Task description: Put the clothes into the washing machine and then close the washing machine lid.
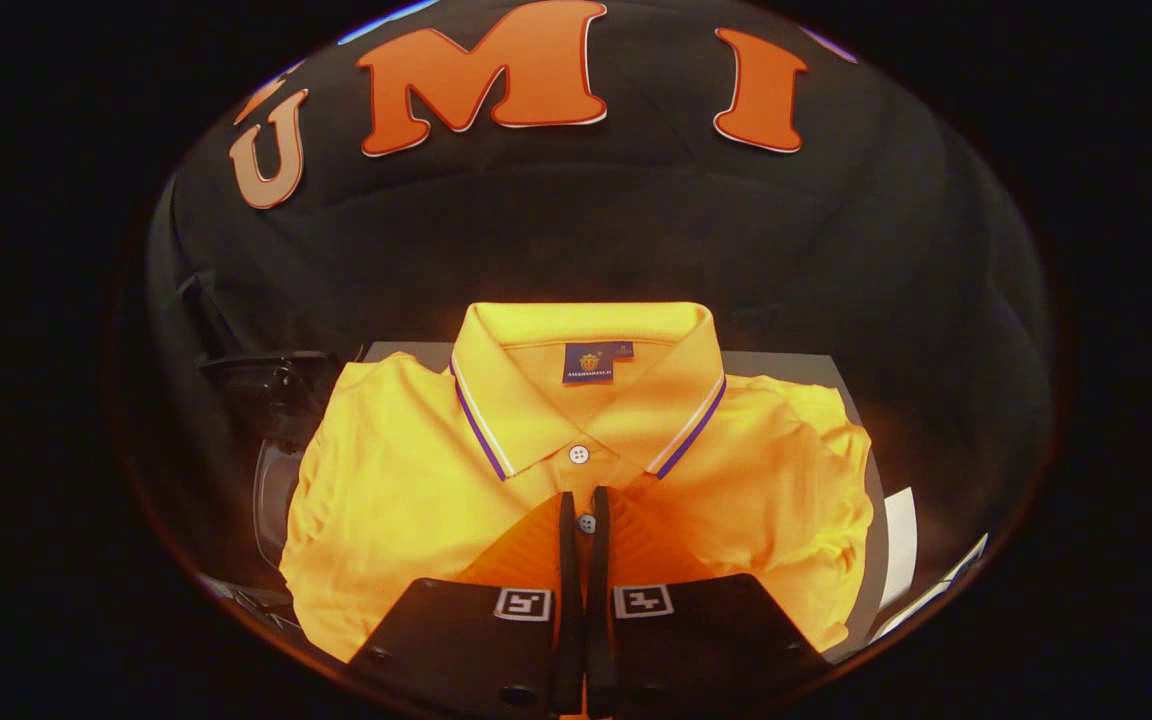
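Observation:
A folded yellow polo shirt [406,490] lies flat on a grey surface [786,365], its collar with striped edging on the far side and a blue label inside the neck. My gripper [585,497] hovers over the shirt's button placket, just short of the collar. Its fingers stand almost together with only a thin slit between them, and a shirt button shows through that slit. No fabric is visibly pinched between them. Left of the shirt sits a dark glossy object with a clear curved part [271,420], possibly the washing machine's open lid; I cannot tell for sure.
The black cloth wall rises close behind the grey surface. A white object [901,545] lies at the shirt's right, beside the surface's right edge. The shirt covers most of the surface.

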Demonstrator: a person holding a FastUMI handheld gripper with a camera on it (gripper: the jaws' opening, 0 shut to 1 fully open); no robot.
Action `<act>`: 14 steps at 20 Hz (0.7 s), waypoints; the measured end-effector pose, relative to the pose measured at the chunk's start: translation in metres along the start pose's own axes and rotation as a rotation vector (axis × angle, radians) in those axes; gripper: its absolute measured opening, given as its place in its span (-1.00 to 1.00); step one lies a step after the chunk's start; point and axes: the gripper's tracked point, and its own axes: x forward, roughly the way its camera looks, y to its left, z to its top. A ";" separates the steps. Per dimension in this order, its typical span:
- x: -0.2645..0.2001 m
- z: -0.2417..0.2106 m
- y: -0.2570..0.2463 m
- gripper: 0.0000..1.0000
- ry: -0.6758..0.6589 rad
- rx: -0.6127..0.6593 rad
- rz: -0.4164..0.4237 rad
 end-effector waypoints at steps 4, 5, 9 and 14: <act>-0.001 0.002 0.000 -0.81 0.000 0.005 0.035; -0.002 0.001 0.001 -0.81 -0.017 0.028 0.052; -0.004 0.009 0.009 -0.82 -0.106 0.184 0.158; -0.008 0.019 0.011 -0.82 -0.210 0.252 0.193</act>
